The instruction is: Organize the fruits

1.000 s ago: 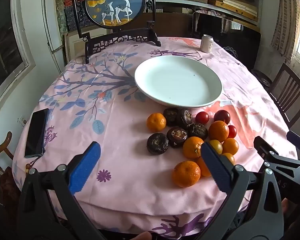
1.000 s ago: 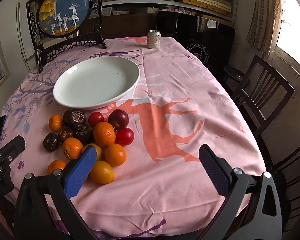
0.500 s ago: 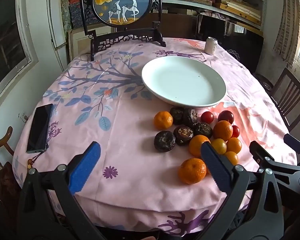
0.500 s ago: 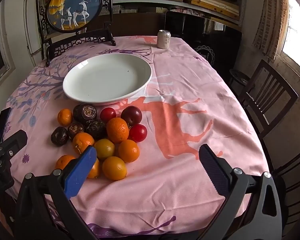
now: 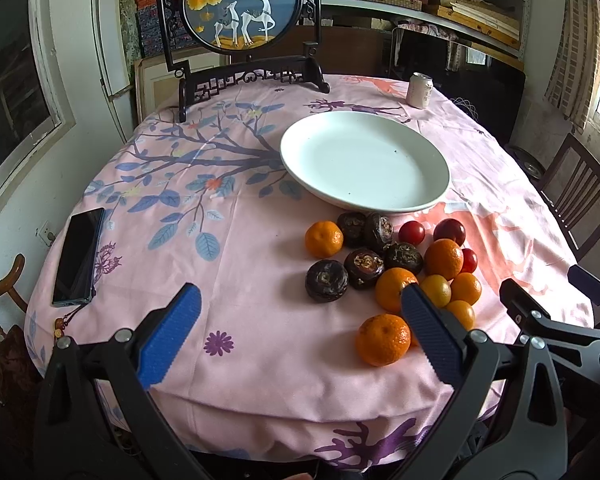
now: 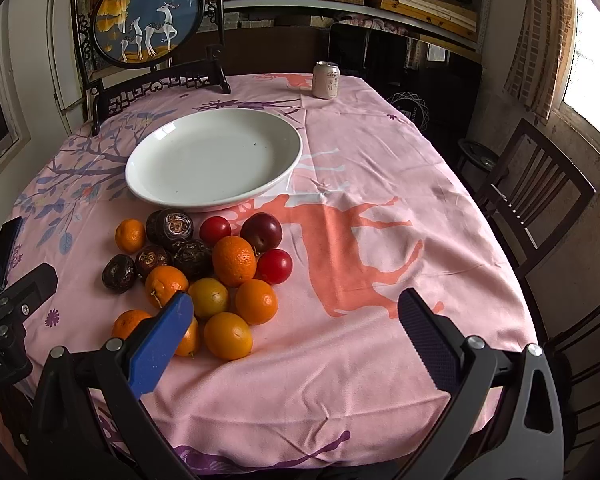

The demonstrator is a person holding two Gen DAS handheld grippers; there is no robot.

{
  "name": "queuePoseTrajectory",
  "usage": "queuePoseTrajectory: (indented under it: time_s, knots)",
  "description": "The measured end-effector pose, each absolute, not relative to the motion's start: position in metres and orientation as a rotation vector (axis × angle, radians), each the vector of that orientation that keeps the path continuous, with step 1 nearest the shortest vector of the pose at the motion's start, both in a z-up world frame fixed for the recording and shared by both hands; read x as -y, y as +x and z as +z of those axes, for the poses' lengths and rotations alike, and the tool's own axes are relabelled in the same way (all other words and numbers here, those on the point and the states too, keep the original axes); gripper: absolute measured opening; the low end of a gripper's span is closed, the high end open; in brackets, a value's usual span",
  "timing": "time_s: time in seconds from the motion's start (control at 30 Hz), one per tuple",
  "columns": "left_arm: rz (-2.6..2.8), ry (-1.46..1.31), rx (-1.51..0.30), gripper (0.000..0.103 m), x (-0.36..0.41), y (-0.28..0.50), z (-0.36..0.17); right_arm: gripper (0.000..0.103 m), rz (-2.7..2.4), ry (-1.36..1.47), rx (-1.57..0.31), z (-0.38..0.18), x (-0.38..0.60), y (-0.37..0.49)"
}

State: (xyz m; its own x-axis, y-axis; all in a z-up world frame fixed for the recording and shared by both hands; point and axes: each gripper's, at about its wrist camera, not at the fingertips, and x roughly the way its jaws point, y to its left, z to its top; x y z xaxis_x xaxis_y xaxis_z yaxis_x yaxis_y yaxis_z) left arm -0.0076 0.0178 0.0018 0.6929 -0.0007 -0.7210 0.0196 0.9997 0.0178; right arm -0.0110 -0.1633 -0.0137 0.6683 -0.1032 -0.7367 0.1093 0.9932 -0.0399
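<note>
A pile of fruit lies on the pink tablecloth near the front edge: several oranges [image 5: 443, 259] [image 6: 233, 261], dark wrinkled passion fruits [image 5: 326, 280] [image 6: 119, 273] and red plums [image 5: 411, 233] [image 6: 261, 231]. An empty white plate [image 5: 364, 162] [image 6: 214, 159] sits just behind the pile. My left gripper [image 5: 300, 340] is open and empty, above the table's front edge, left of the pile. My right gripper [image 6: 292, 340] is open and empty, right of the pile; its left finger overlaps the nearest oranges in view.
A black phone [image 5: 79, 256] lies at the table's left edge. A drink can [image 5: 419, 90] [image 6: 326, 80] stands at the far right. A framed deer screen [image 5: 240, 4] [image 6: 148, 16] stands at the back. Wooden chairs [image 6: 536, 184] stand to the right.
Both grippers have drawn back and risen slightly from the table, so the fruit and plate sit farther away in view. Both stay open. No fruit has moved.
</note>
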Motion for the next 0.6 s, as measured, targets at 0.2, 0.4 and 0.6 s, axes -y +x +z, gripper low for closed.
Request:
queuePoseTrajectory:
  time_s: [0.2, 0.4, 0.6]
  knots:
    - [-0.009, 0.029, -0.804, 0.101, -0.0157, -0.0077, 0.0020, 0.102, -0.119, 0.008, -0.830, -0.0136, 0.1636, -0.0113]
    - [-0.017, 0.027, -0.810, 0.101, -0.0118, -0.0074, 0.0018, 0.102, -0.119, 0.010, -0.830, -0.0126, 0.1643, -0.0119]
    - [-0.019, 0.027, -0.808, 0.101, -0.0115, -0.0069, 0.0022, 0.102, -0.118, 0.010, -0.829, -0.0132, 0.1646, -0.0119]
